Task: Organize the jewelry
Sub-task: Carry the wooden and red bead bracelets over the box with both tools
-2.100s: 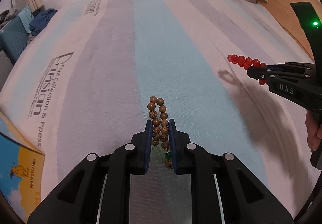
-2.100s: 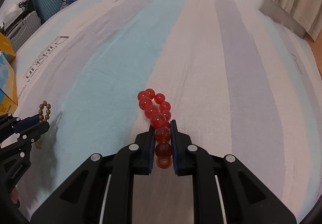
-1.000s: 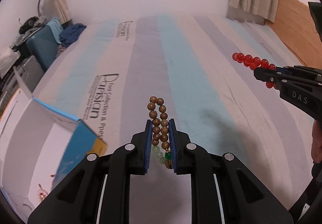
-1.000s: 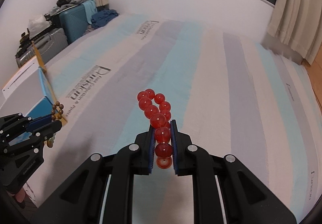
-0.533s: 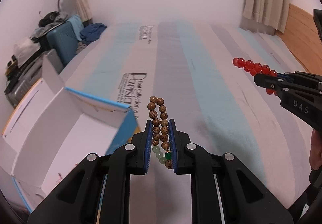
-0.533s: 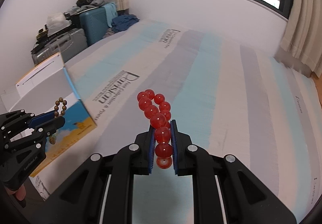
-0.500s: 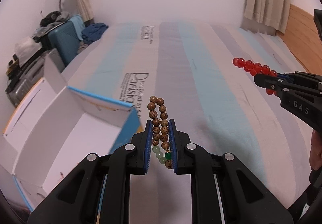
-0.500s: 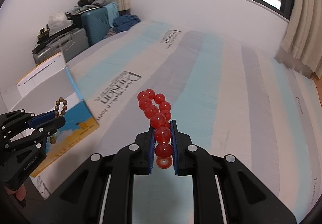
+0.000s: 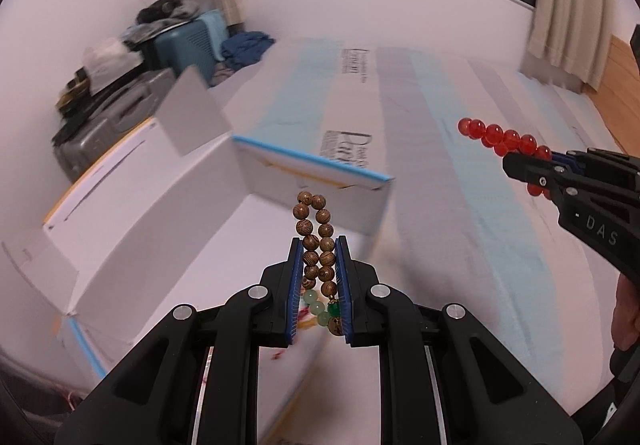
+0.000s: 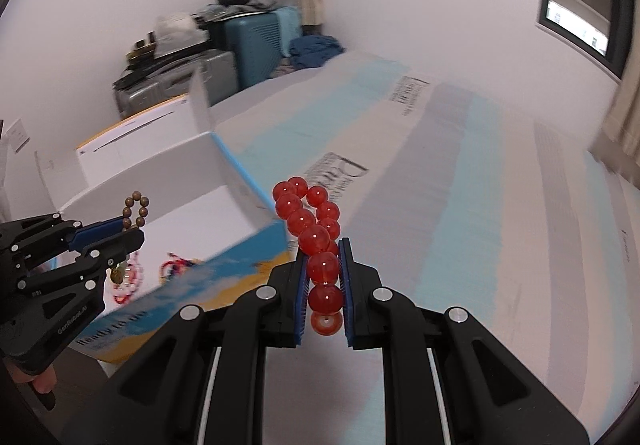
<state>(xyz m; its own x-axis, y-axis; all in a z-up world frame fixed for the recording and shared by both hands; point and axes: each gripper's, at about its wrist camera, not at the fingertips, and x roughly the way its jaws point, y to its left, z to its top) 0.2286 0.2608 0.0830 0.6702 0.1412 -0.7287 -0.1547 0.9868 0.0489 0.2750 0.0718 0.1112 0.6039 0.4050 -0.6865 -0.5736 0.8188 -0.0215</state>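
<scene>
My left gripper [image 9: 318, 245] is shut on a brown wooden bead bracelet [image 9: 314, 229] with a few green beads, held above the open white cardboard box [image 9: 168, 205]. My right gripper [image 10: 323, 245] is shut on a red bead bracelet [image 10: 310, 221], held over the mattress just right of the box [image 10: 168, 181]. The right gripper also shows in the left wrist view [image 9: 508, 161], and the left gripper in the right wrist view [image 10: 136, 233]. Red and pink jewelry [image 10: 176, 267] lies inside the box.
The box sits at the left edge of a striped blue, grey and white mattress [image 10: 460, 185]. Suitcases [image 10: 256, 41] and clothes are piled in the far left corner by a wall. A curtain [image 9: 568, 17] hangs at the right.
Both grippers have swung left toward the box. The left gripper with the wooden bracelet is now over the box opening. Both grips are unchanged.
</scene>
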